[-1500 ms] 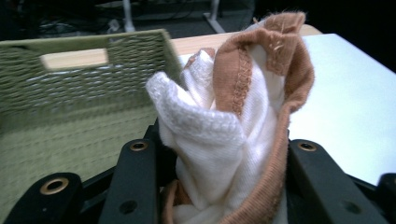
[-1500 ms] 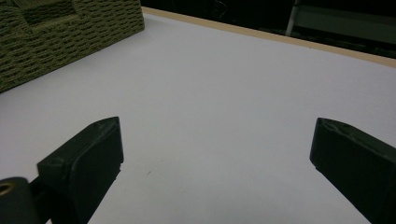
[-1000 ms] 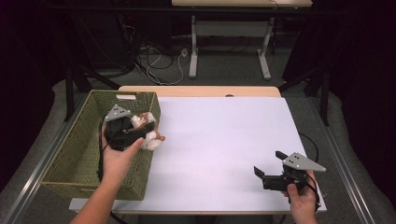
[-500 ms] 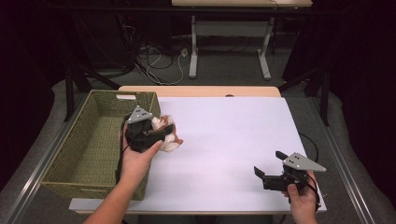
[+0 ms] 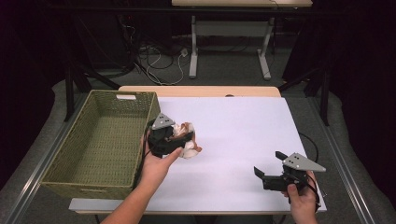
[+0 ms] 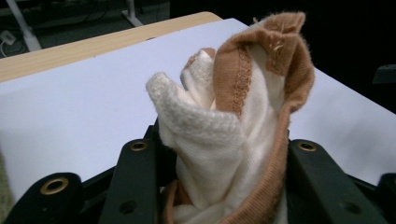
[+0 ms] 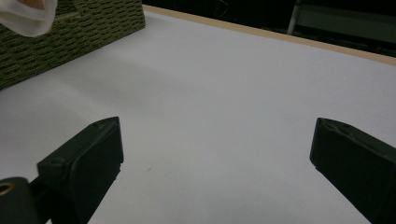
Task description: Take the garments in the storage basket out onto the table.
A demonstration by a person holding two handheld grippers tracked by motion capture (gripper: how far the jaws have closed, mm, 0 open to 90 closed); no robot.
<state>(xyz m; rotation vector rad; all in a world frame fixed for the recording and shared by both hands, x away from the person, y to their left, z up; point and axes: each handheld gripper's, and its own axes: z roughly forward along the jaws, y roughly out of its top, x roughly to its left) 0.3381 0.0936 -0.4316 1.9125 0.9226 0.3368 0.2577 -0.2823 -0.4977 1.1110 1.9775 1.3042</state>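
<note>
**Operator:** Report the state of the left hand-held gripper (image 5: 180,140).

**Inspector:** Its jaws are clamped on a crumpled cream-and-tan knitted cloth (image 6: 233,116). In the left gripper view the cloth bulges up between the two black jaws, so the hold sits low on the bundle, probably to keep the loose folds gathered.

**Operator:** Location of the cloth?

**Inspector:** Above the white bench (image 5: 243,140), just beside the right wall of the rectangular green woven basket (image 5: 93,140), outside it. Whether the cloth touches the bench surface cannot be determined.

**Operator:** State of the right hand-held gripper (image 5: 268,173)?

**Inspector:** Jaws wide apart, nothing between them. It sits low at the near right corner of the bench, well apart from the cloth, pointing toward it. The right gripper view shows bare bench between the jaws and the basket wall at upper left.

**Operator:** Reason for that position?

**Inspector:** Judged as standby: open and aimed at the work area, it is ready to take a second hold on the cloth if the step calls for spreading or folding.
</note>
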